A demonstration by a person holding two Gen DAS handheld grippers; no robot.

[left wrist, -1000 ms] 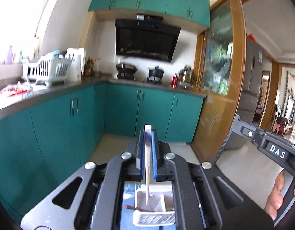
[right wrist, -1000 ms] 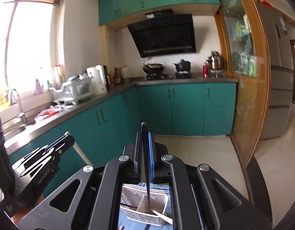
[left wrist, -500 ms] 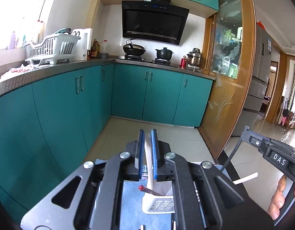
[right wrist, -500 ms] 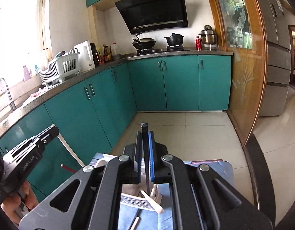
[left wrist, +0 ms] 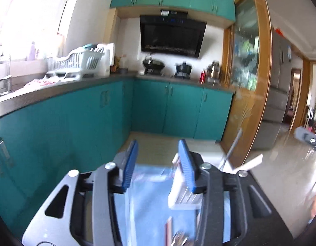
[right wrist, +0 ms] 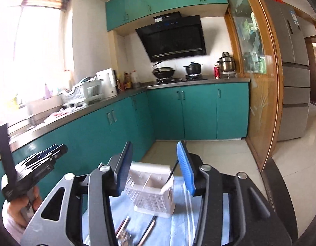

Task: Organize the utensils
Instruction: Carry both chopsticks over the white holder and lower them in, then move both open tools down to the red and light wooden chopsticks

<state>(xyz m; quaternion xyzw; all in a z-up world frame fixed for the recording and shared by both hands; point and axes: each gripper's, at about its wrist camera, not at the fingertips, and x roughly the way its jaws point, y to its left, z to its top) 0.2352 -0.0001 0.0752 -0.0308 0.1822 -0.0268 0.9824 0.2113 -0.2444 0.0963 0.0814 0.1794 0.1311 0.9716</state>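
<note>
The left tongs (left wrist: 158,162) have just been opening and now stand moderately wide with nothing between the pads; the pale utensil they pinched a second ago is gone from them. In the left wrist view the white caddy (left wrist: 181,192) sits just right of that gap on the blue cloth (left wrist: 149,186) covering the table, with two handles slanting up out of it. The right tongs (right wrist: 153,164) have likewise just been opening and are empty, their dark utensil released; it seems to be the dark utensil (right wrist: 172,171) now leaning in the caddy's right compartment beside a pale one. Several utensils (right wrist: 137,229) lie loose on the cloth toward the near edge, so more picking up probably remains.
</note>
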